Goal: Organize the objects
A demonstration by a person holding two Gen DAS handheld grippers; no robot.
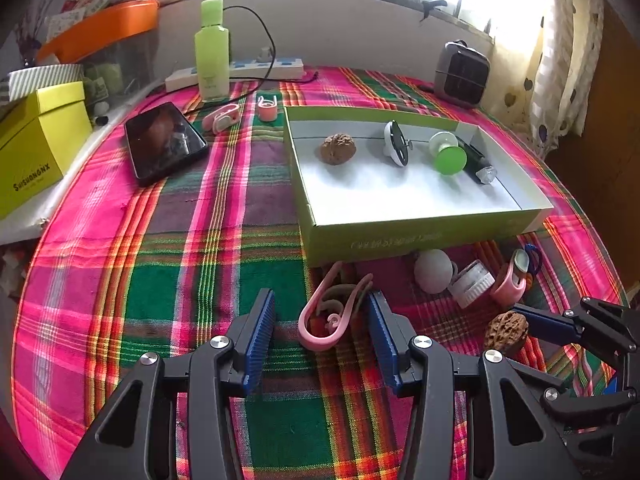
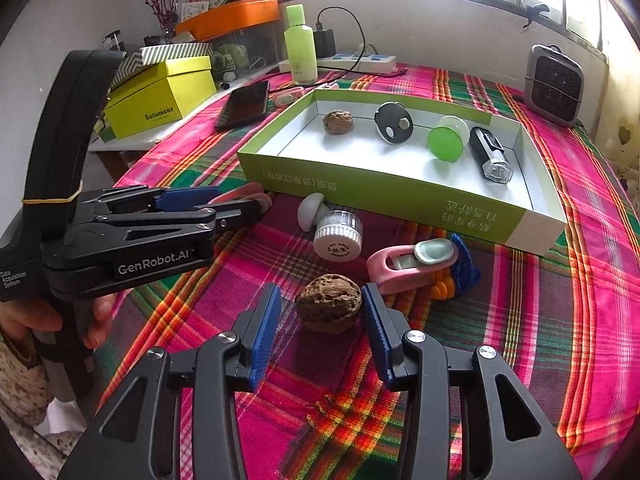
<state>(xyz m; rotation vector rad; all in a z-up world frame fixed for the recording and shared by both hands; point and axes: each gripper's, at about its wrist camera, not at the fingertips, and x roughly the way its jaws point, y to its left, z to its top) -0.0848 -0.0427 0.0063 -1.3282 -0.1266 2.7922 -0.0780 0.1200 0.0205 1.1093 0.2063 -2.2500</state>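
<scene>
While both grippers point down at the plaid cloth (image 1: 192, 264) that covers the surface, none of them holds anything. The left gripper (image 1: 322, 334) has its blue fingers (image 1: 262, 336) wide, and a pink clip (image 1: 332, 312) lies on the cloth between them, with its loop toward the near side; the right finger looks very close to the clip, but I cannot tell if it touches. The right gripper (image 2: 318, 320) has its fingers half spread around a walnut (image 2: 329, 307) that sits on the cloth. A gap shows at the left finger, and the right finger (image 2: 378, 328) is just beside the shell.

Behind these things stands a shallow green box (image 2: 400, 196) with a white inside. It holds 4 things in a row: a second walnut (image 2: 338, 121) at the left, then a black and white round piece (image 2: 394, 124), a green cap-shaped piece (image 2: 446, 140) and a black flashlight (image 2: 490, 154) at the right. Between the box's near wall and the right gripper lie a pale mushroom-shaped piece (image 2: 310, 210), a small white jar (image 2: 338, 234) on its side touching it, a pink holder with a pale green stone (image 2: 408, 262) and something blue and knitted (image 2: 464, 264).

At the far left lie a dark phone (image 1: 164, 142), a tall green bottle (image 1: 212, 52) and a yellow box (image 1: 38, 148). A hand (image 2: 52, 316) grips the left gripper's handle.
</scene>
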